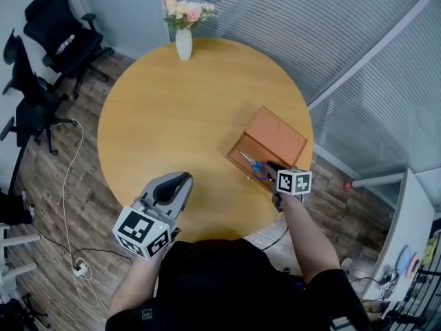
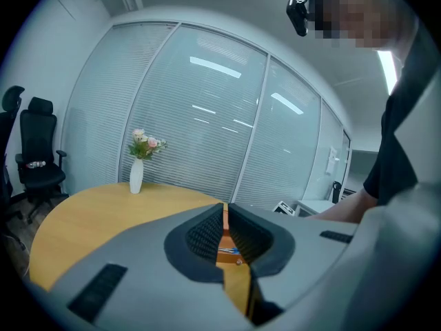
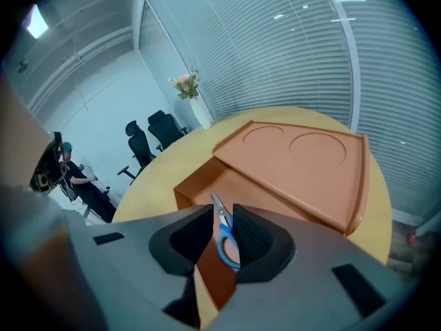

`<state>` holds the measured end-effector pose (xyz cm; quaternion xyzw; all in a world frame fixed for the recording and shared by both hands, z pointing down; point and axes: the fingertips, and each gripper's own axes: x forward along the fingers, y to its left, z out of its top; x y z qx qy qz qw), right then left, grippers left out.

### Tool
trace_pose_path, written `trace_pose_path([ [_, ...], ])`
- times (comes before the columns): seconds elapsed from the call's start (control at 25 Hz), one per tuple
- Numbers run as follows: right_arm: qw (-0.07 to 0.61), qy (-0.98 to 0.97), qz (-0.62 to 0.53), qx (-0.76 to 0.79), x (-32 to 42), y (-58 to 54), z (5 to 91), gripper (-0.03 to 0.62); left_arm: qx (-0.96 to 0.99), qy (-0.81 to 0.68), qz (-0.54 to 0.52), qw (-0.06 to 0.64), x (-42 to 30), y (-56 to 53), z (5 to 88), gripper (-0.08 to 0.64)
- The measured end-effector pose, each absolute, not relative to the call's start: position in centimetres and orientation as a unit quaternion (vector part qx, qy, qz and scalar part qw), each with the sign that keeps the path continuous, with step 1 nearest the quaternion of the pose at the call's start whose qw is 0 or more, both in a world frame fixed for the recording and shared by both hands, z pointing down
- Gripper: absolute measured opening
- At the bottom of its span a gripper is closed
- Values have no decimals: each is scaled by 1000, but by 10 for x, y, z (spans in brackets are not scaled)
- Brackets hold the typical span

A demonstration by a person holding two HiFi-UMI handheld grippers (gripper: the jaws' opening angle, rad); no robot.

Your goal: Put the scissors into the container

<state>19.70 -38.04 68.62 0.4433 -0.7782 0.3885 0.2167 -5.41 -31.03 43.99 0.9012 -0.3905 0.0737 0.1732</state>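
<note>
Left claw (image 2: pixel 224 218) nearly closed, empty. Right claw (image 3: pixel 222 218) pinches scissors (image 3: pixel 222 241) above container (image 3: pixel 193 188), lower centre. A skewed release may snag the wall.

An office meeting room: glass partition walls with blinds (image 1: pixel 303 26), black swivel chairs (image 1: pixel 58 36) at far left, a round wooden table (image 1: pixel 179 116).

Head view overhead, others low, table (image 1: pixel 165 116) shared
</note>
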Motion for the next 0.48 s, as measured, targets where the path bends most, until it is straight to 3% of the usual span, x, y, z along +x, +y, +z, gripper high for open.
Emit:
trace_pose_path([
  [0.48,149,-795,321,493,205,-384,625,72,907,-383,68,158,-65,-311,428,31],
])
